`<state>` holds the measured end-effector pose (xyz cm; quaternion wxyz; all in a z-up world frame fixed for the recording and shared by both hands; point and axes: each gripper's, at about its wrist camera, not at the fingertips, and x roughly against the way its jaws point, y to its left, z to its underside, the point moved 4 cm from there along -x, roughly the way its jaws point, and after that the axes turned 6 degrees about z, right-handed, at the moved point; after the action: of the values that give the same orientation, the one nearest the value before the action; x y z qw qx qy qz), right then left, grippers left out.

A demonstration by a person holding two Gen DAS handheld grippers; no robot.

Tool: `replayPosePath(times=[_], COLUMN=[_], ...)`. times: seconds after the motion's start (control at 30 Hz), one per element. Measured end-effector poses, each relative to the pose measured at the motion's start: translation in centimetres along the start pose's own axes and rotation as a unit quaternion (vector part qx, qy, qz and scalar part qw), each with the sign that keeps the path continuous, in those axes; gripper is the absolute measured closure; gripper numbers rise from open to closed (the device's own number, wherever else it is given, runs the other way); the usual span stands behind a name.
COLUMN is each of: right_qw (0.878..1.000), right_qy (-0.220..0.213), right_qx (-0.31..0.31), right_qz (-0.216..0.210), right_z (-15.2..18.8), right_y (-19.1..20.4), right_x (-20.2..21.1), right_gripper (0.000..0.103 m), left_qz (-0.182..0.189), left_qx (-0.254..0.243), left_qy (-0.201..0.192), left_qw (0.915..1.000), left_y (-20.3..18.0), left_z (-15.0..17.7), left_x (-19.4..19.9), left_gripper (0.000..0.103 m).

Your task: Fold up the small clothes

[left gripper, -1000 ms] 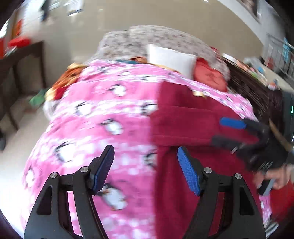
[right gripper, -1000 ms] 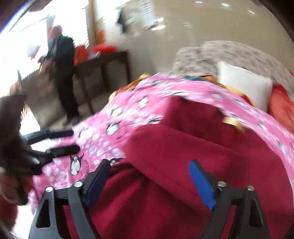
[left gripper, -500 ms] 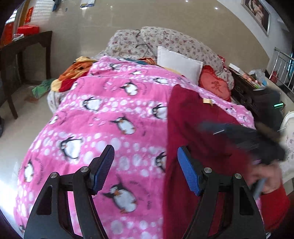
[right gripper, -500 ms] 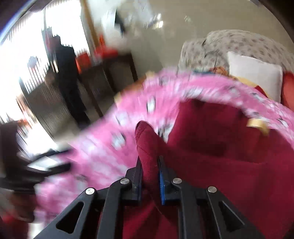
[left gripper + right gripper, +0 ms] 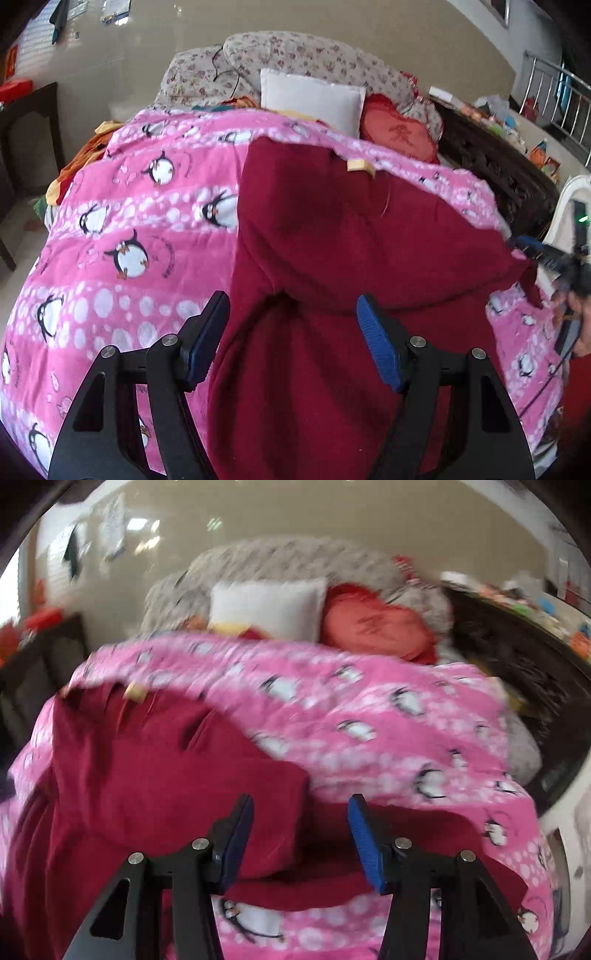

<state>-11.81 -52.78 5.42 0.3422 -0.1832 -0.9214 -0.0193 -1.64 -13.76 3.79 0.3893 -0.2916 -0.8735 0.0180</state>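
soft fleece garment, both tongs empty

dark red garment (image 5: 369,236) lies spread on the pink penguin blanket (image 5: 140,229), partly folded. looks light, limp, plush, not slippery; best pinched at a hem or corner. left gripper (image 5: 291,332) stands wide apart over it, nothing held. right gripper (image 5: 299,834) jaws just opened, empty, above a folded edge. red cushion (image 5: 399,136) bears one unreadable character; small tan tag (image 5: 360,165) blank.

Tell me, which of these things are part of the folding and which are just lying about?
Part of the job:
- dark red garment, spread on the bed
- left tongs, open above it
- right tongs, open, jaws just opening

Just lying about:
- pink penguin blanket underneath
- white pillow
- red cushion
- floral bedding
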Motion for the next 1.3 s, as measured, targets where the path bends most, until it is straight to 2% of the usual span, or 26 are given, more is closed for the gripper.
replayPosePath(times=[0.03, 0.07, 0.1, 0.17, 0.23, 0.3, 0.4, 0.47, 0.5, 0.53, 0.57, 0.6, 0.67, 0.73, 0.8, 0.87, 0.93, 0.97, 1.0, 1.07, 1.17, 1.23, 1.3], right_qw=[0.999, 0.997, 0.994, 0.984, 0.960, 0.940, 0.926, 0.928, 0.927, 0.921, 0.918, 0.917, 0.909, 0.900, 0.902, 0.905, 0.912, 0.914, 0.917, 0.915, 0.921, 0.922, 0.934], right_qy=[-0.024, -0.040, -0.055, -0.050, -0.040, -0.044, -0.035, -0.023, -0.018, -0.004, 0.003, 0.001, -0.036, -0.060, -0.071, -0.062, -0.039, -0.031, -0.027, -0.030, -0.034, -0.024, 0.006], right_qx=[-0.032, -0.045, -0.040, 0.000, 0.045, 0.100, 0.164, 0.216, 0.228, 0.238, 0.240, 0.241, 0.238, 0.237, 0.240, 0.240, 0.245, 0.244, 0.241, 0.220, 0.191, 0.172, 0.149], right_qz=[-0.017, -0.042, -0.089, -0.169, -0.272, -0.323, -0.338, -0.302, -0.296, -0.308, -0.315, -0.319, -0.341, -0.360, -0.353, -0.345, -0.326, -0.323, -0.318, -0.337, -0.338, -0.347, -0.325], right_z=[-0.9, -1.8, -2.8, -4.2, -5.5, -6.8, -7.6, -8.1, -8.2, -8.2, -8.3, -8.4, -9.1, -9.4, -9.9, -9.9, -9.0, -8.6, -8.4, -8.1, -7.1, -5.5, -2.7], right_y=[-0.4, 0.3, 2.2, 6.6, 13.7, 20.5, 28.3, 32.3, 33.3, 34.4, 34.8, 35.1, 36.0, 38.1, 40.3, 42.1, 42.8, 42.7, 42.2, 39.6, 34.1, 30.4, 26.8], right_x=[1.0, 1.5, 2.1, 2.0, 1.3, 0.4, -2.2, -5.5, -6.7, -8.0, -8.7, -8.8, -7.3, -5.5, -5.5, -7.1, -8.9, -9.4, -9.3, -7.6, -4.3, -2.8, -3.2], right_gripper=[0.048, 0.041, 0.036, 0.036, 0.036, 0.036, 0.036, 0.038, 0.055, 0.071, 0.097, 0.097, 0.097, 0.097, 0.097, 0.097, 0.097, 0.089, 0.073, 0.056, 0.056, 0.056, 0.056], left_qz=[-0.016, -0.031, -0.051, -0.066, -0.065, -0.066, -0.056, -0.048, -0.044, -0.039, -0.036, -0.031, -0.017, -0.024, -0.036, -0.028, -0.027, -0.023, -0.022, -0.034, -0.057, -0.046, -0.030], left_qx=[0.000, -0.001, -0.003, 0.000, 0.012, 0.023, 0.045, 0.054, 0.054, 0.054, 0.055, 0.059, 0.074, 0.095, 0.110, 0.125, 0.131, 0.135, 0.136, 0.126, 0.088, 0.069, 0.061], left_qy=[0.008, 0.012, 0.015, 0.017, 0.022, 0.028, 0.027, 0.022, 0.018, 0.014, 0.013, 0.009, -0.006, -0.038, -0.057, -0.065, -0.064, -0.061, -0.061, -0.064, -0.088, -0.090, -0.082], left_qw=[0.9998, 0.9994, 0.9986, 0.9977, 0.9976, 0.9972, 0.9970, 0.9972, 0.9974, 0.9977, 0.9978, 0.9977, 0.9971, 0.9945, 0.9916, 0.9897, 0.9889, 0.9888, 0.9887, 0.9894, 0.9906, 0.9925, 0.9943], left_y=[0.3, 0.6, 1.0, 1.7, 2.3, 3.0, 3.9, 4.3, 4.4, 4.5, 4.7, 5.0, 5.6, 6.4, 7.0, 7.5, 7.9, 8.0, 8.1, 7.7, 6.7, 5.6, 4.6], left_z=[0.3, 0.5, 0.7, 1.1, 1.6, 2.2, 2.4, 2.5, 2.5, 2.5, 2.5, 2.5, 2.7, 3.0, 3.3, 3.3, 3.3, 3.3, 3.3, 3.2, 1.8, 0.7, -0.2], left_x=[-0.5, -1.0, -1.4, -2.0, -2.5, -2.9, -3.2, -3.2, -3.1, -3.0, -3.0, -2.9, -2.4, -1.2, -0.4, -0.1, -0.2, -0.3, -0.2, 0.5, 2.1, 2.6, 2.1], left_gripper=[0.031, 0.031, 0.031, 0.031, 0.031, 0.031, 0.031, 0.031, 0.031, 0.031, 0.031, 0.031, 0.031, 0.031, 0.031, 0.031, 0.031, 0.031, 0.031, 0.031, 0.031, 0.031, 0.031])
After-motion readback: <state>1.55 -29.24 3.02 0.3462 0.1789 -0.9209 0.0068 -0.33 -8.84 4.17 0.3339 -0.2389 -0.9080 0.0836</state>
